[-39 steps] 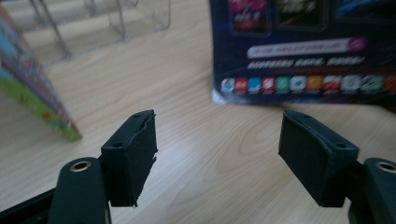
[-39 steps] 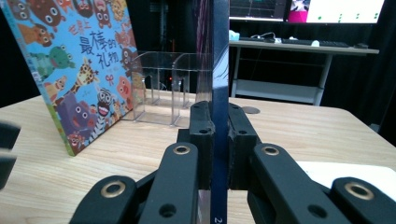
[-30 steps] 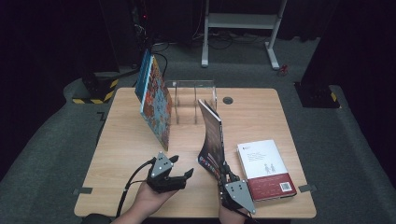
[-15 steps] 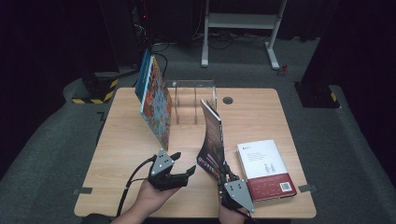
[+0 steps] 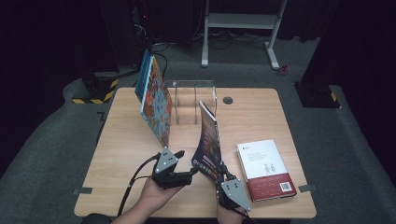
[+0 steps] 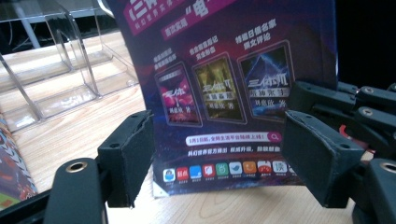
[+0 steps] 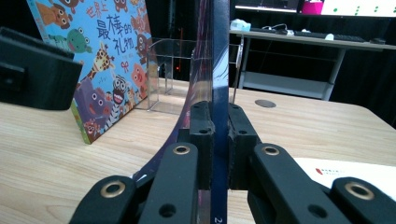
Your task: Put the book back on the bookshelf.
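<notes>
1. The person holds a thin dark magazine [image 5: 208, 140] upright on the wooden counter [image 5: 261, 112], its lower edge near the front of the counter and its top leaning a little toward the clear rack.
2. The right gripper [image 7: 218, 135] is clamped on the lower edge of the magazine; in the right gripper view both pads press on the sheet from the two sides.
3. The left gripper [image 6: 215, 158] stands just beside the magazine with its jaws apart. In the left gripper view the cover is behind the gap and no pad touches it, so it holds nothing.
4. I judge that the step in hand is to steady the magazine before it goes into the clear acrylic rack [image 5: 194, 100] at the back of the counter.
5. The next move, I think, calls for the left gripper to close on the free edge, because the thin magazine bends. Then both hands must lift it and bring it forward to one slot.
6. The rack has several slots, and they look empty. A colourful children's book [image 5: 154, 100] leans against its left side, outside the slots.
7. A white and red book [image 5: 265, 169] lies flat on the counter, to the right of the right gripper, apart from the rack.
</notes>
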The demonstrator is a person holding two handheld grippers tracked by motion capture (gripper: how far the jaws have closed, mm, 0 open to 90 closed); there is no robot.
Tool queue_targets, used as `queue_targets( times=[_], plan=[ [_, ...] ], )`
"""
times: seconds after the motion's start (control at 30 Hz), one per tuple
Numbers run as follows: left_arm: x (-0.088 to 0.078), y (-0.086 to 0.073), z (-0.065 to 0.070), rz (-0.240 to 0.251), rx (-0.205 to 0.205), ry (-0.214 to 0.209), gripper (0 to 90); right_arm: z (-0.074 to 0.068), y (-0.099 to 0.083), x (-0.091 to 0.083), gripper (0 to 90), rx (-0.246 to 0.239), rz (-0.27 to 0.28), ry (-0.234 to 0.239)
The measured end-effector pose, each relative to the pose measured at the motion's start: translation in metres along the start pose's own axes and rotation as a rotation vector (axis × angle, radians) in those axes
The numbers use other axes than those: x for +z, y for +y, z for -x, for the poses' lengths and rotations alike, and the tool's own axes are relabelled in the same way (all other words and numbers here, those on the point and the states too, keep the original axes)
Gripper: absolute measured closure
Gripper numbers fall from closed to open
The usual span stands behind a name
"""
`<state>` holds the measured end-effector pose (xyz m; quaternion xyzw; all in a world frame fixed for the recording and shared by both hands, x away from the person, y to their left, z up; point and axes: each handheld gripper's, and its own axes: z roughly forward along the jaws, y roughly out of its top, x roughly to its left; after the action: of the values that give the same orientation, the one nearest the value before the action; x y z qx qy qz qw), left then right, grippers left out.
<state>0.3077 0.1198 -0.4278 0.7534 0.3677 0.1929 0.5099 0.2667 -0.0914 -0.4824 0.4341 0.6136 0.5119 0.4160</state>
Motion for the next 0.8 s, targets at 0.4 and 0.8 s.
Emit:
queue_targets(
  times=[0.4, 0.8],
  plan=[
    [-0.003, 0.004, 0.001, 0.013, -0.004, -0.002, 25.0, -0.002, -0.003, 0.001, 83.7, 0.004, -0.007, -0.012],
    [0.002, 0.027, 0.018, 0.048, 0.004, -0.048, 21.7, -0.006, -0.004, 0.005, 83.7, 0.005, -0.019, -0.018]
  ],
)
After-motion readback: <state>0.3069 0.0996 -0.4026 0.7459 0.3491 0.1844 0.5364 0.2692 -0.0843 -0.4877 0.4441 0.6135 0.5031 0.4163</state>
